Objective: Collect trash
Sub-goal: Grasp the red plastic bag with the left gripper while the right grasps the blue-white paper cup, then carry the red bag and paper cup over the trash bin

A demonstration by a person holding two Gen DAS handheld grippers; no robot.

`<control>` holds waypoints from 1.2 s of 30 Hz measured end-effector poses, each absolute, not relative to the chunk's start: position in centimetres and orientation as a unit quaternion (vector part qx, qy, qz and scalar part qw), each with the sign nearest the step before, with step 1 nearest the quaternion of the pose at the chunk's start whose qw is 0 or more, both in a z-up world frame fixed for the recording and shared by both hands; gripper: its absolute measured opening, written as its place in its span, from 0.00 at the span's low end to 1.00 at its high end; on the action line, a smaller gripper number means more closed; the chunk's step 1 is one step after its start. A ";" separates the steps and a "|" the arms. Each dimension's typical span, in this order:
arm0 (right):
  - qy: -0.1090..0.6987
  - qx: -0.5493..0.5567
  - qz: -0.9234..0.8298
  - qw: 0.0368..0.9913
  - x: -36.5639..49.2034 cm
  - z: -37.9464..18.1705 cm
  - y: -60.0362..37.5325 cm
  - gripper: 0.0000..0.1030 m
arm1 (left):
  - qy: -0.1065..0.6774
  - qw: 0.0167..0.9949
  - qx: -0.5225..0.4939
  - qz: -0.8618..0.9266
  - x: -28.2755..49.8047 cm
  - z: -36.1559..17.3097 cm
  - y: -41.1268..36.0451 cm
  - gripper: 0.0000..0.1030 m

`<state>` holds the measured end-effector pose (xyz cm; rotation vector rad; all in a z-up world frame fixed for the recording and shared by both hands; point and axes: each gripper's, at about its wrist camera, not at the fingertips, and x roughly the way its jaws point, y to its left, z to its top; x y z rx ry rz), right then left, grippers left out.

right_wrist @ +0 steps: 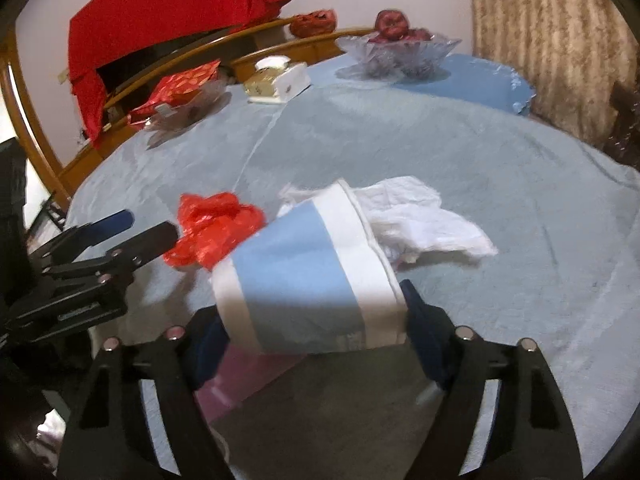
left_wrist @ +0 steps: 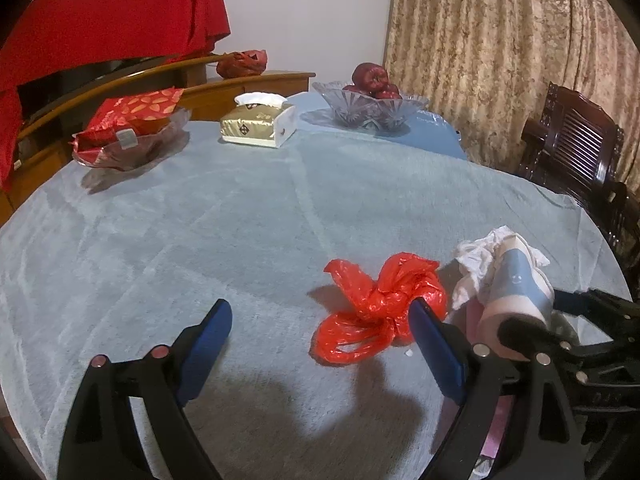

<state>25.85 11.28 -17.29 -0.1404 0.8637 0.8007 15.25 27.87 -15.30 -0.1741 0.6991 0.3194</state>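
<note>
A crumpled red plastic bag (left_wrist: 380, 304) lies on the light blue tablecloth, near the front right; it also shows in the right wrist view (right_wrist: 212, 228). My left gripper (left_wrist: 320, 320) is open and empty, its right finger (left_wrist: 436, 356) beside the bag. My right gripper (right_wrist: 312, 336) is shut on a blue and white paper cup (right_wrist: 304, 276), held tilted on its side above the table; the cup also shows in the left wrist view (left_wrist: 516, 280). Crumpled white tissue (right_wrist: 420, 216) lies at the cup's mouth, also visible in the left wrist view (left_wrist: 480, 260).
At the far side stand a tissue box (left_wrist: 260, 124), a glass bowl of red apples (left_wrist: 372, 104) and a glass dish with a red packet (left_wrist: 128, 132). A dark wooden chair (left_wrist: 576, 148) is at the right. A pink sheet (right_wrist: 248, 380) lies under the cup.
</note>
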 end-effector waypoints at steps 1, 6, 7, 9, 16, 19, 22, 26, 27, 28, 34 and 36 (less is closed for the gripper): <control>0.407 -0.067 0.379 0.828 25.7 -17.3 11.2 0.73 | 0.341 0.923 -0.085 0.155 15.3 -15.3 27.8 0.85; 0.394 -0.073 0.371 0.838 24.6 -16.5 10.5 0.72 | 0.343 0.924 -0.089 0.145 16.0 -15.5 27.4 0.85; 0.389 -0.073 0.366 0.842 24.3 -16.1 10.1 0.72 | 0.346 0.923 -0.089 0.142 16.3 -15.6 27.3 0.85; 0.387 -0.068 0.359 0.847 24.1 -15.8 9.5 0.72 | 0.352 0.922 -0.091 0.138 16.9 -15.7 27.0 0.85; 0.385 -0.064 0.336 0.857 24.0 -15.2 7.4 0.72 | 0.398 0.906 -0.106 0.097 19.3 -17.2 25.9 0.66; 0.384 -0.062 0.331 0.860 24.3 -15.0 6.8 0.72 | 0.408 0.903 -0.108 0.083 19.8 -17.5 25.5 0.39; 0.381 -0.059 0.321 0.865 24.3 -14.7 6.1 0.72 | 0.406 0.905 -0.104 0.077 19.7 -17.4 24.8 0.26; 0.376 -0.055 0.310 0.871 24.1 -14.0 5.4 0.72 | 0.392 0.911 -0.102 0.080 18.8 -16.5 24.1 0.24; 0.374 -0.054 0.308 0.873 24.1 -13.7 5.3 0.72 | 0.389 0.912 -0.102 0.080 18.7 -16.3 24.1 0.23; 0.372 -0.053 0.307 0.874 24.0 -13.6 5.2 0.72 | 0.386 0.913 -0.101 0.081 18.4 -15.9 24.0 0.23; 0.355 -0.048 0.299 0.884 23.5 -11.7 4.2 0.72 | 0.361 0.925 -0.090 0.075 16.7 -13.0 22.5 0.23; 0.350 -0.047 0.298 0.887 23.3 -11.0 3.8 0.72 | 0.354 0.928 -0.086 0.071 16.3 -12.2 21.8 0.23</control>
